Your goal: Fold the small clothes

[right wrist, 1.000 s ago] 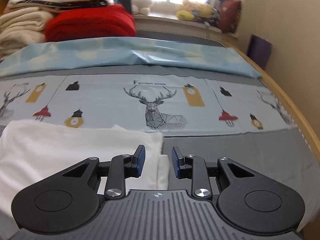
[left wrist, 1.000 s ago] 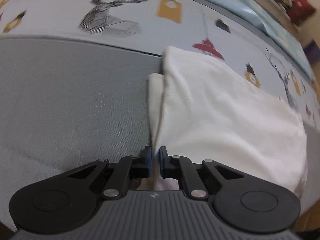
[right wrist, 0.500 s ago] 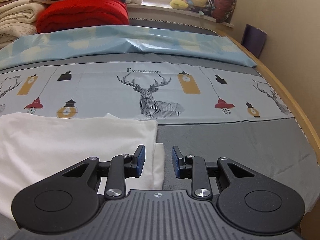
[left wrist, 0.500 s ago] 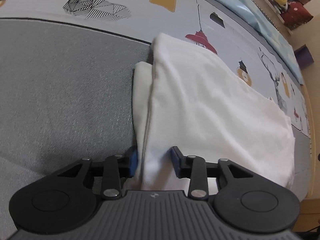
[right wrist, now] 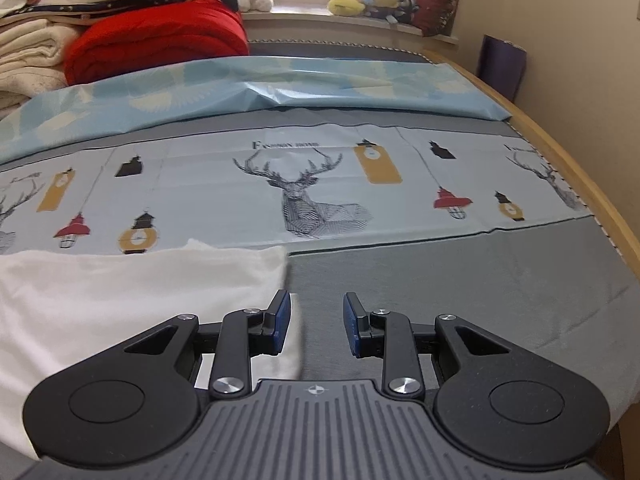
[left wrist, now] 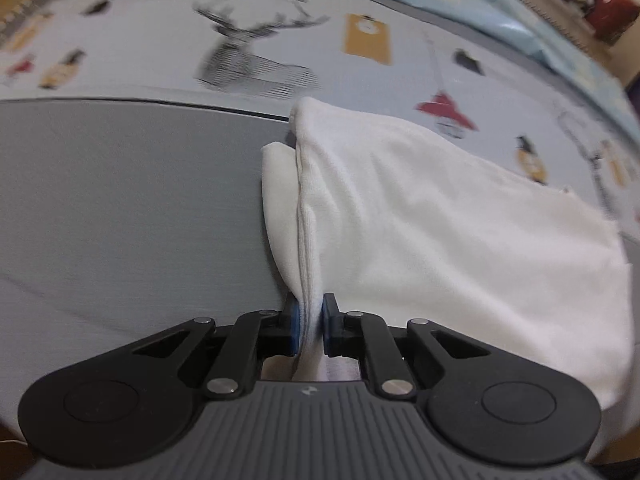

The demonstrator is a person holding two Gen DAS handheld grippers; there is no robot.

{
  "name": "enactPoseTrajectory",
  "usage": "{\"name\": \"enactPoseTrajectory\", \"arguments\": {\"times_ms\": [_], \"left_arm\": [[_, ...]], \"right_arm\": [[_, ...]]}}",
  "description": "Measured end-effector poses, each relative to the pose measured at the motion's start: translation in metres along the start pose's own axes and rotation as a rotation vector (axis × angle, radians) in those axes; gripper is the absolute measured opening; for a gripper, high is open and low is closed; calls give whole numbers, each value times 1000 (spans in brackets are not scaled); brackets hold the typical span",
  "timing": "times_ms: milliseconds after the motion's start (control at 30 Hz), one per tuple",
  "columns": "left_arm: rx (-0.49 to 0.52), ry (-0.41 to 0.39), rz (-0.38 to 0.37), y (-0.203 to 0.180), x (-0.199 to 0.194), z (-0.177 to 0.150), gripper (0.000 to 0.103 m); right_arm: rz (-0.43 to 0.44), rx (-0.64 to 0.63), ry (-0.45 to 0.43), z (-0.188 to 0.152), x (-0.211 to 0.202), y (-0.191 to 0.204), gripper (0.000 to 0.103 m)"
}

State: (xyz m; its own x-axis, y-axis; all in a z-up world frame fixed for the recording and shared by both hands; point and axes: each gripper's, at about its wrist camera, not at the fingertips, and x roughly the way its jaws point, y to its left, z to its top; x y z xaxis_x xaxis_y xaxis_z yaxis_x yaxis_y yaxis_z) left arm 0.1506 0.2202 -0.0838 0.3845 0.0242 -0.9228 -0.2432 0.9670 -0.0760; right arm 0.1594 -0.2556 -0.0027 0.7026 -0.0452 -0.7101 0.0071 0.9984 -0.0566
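Grey bedding [left wrist: 120, 208] under a deer-print sheet [right wrist: 320, 184] carried the white garment [left wrist: 440, 232], which lay just this side of the print's edge. Half a second before, your left gripper [left wrist: 309, 326] straddled the garment's near corner with fingers apart; by this moment its jaws were closing, pads pinching the bunched hem, so a fold could likely start. Your right gripper [right wrist: 313, 322] stayed parted, gripping nothing, beside the garment's other corner. Motion blur smeared the left view, and the gripper body hid the hem's end.

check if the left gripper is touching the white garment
Touching: in the left wrist view the closing left gripper has both blue pads pressed on the white garment's edge.
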Motion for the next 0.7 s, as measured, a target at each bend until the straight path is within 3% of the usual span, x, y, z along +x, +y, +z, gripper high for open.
{"name": "enactPoseTrajectory", "arguments": {"times_ms": [133, 233, 367, 567, 700], "left_arm": [[153, -42, 126, -12, -15, -4, 11], [193, -63, 126, -22, -25, -5, 11], [123, -80, -77, -41, -40, 4, 10], [136, -64, -418, -118, -60, 9, 10], [126, -40, -546, -181, -60, 8, 10]], "right_arm": [[29, 11, -10, -1, -4, 0, 30], [58, 10, -13, -4, -7, -2, 30], [78, -7, -16, -7, -12, -10, 30], [101, 59, 2, -9, -14, -39, 30], [105, 78, 8, -12, -15, -49, 30]]}}
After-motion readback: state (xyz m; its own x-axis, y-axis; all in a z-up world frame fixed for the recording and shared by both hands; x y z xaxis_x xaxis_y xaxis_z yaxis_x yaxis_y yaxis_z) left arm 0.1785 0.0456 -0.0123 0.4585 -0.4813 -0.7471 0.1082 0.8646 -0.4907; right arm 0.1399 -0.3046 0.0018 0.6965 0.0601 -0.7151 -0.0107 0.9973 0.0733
